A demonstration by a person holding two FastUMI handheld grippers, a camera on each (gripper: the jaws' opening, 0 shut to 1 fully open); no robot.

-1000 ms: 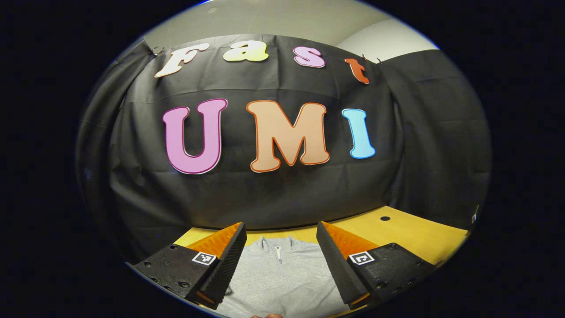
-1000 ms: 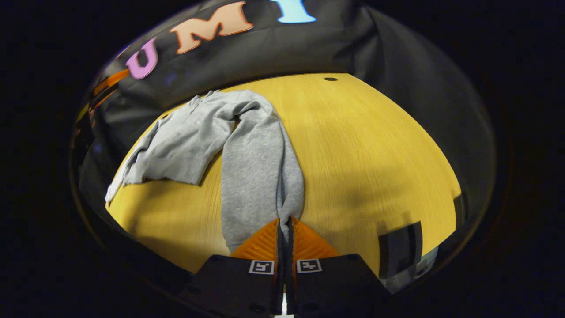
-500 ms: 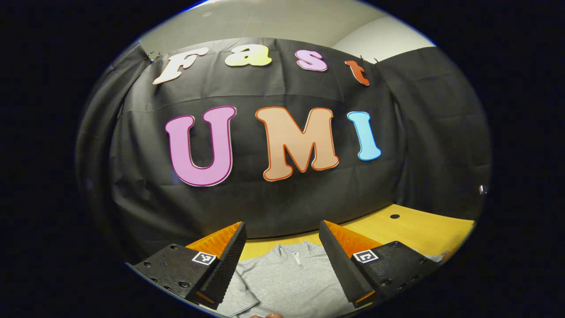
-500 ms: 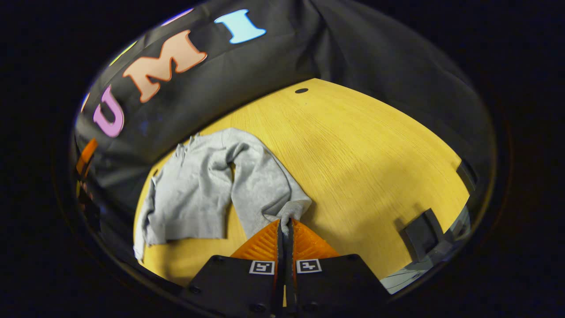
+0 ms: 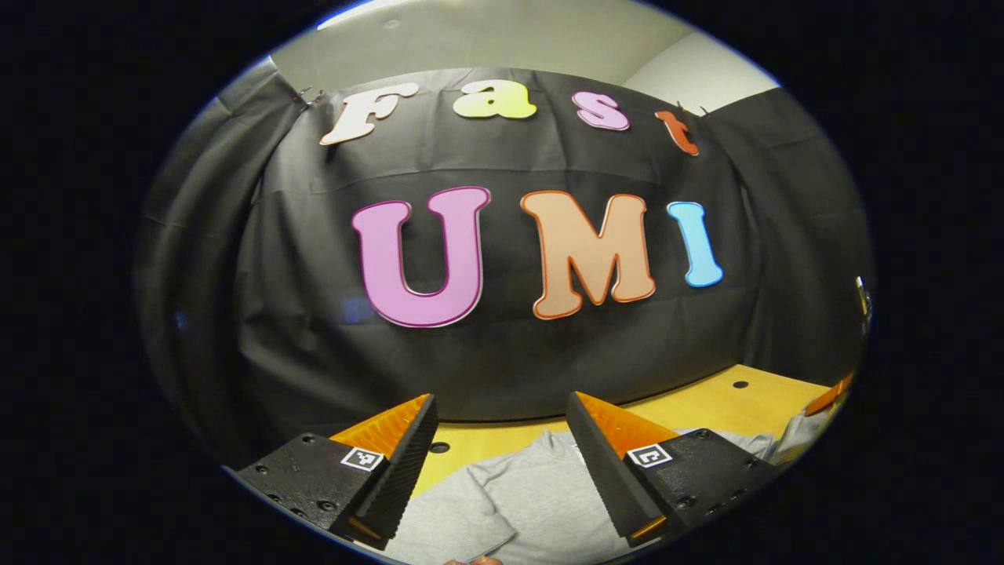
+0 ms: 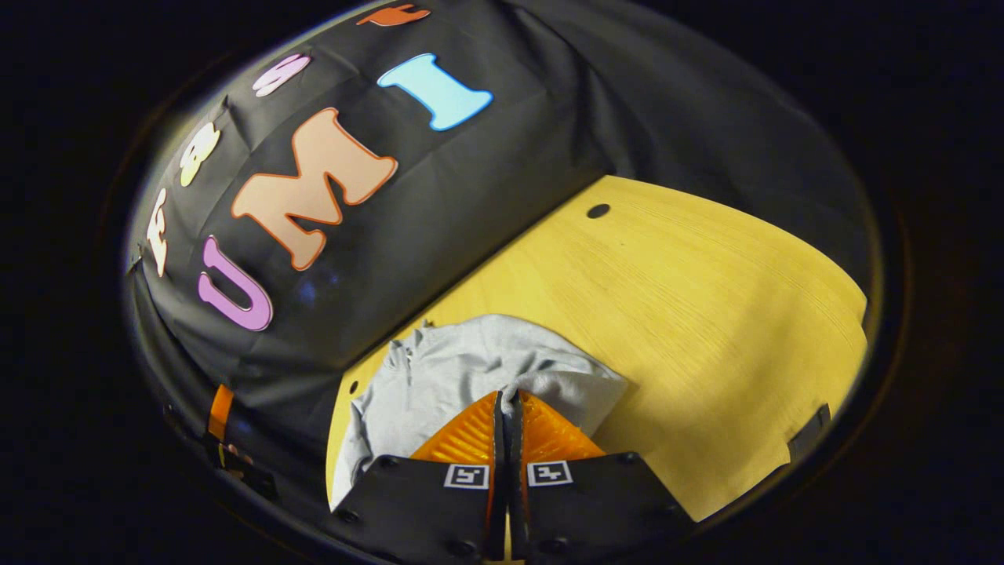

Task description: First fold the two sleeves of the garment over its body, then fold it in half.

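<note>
since the right gripper (image 6: 507, 408) is pinched tight on the sleeve (image 6: 565, 384), carrying it over the grey garment (image 6: 439, 377) on the table (image 6: 690, 314), the left gripper (image 5: 502, 439) hovers wide open, empty.

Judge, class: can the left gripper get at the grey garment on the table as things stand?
Probably yes: the left gripper is open, the garment lies just below its fingers, and nothing sits between them.

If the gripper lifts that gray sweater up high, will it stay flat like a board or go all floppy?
Probably floppy: the gray sweater already bunches into soft folds where the right gripper pinches it. It likely won't slide far on the wooden table; knit cloth tends to drag. It looks light, since one small pinch holds it.
</note>
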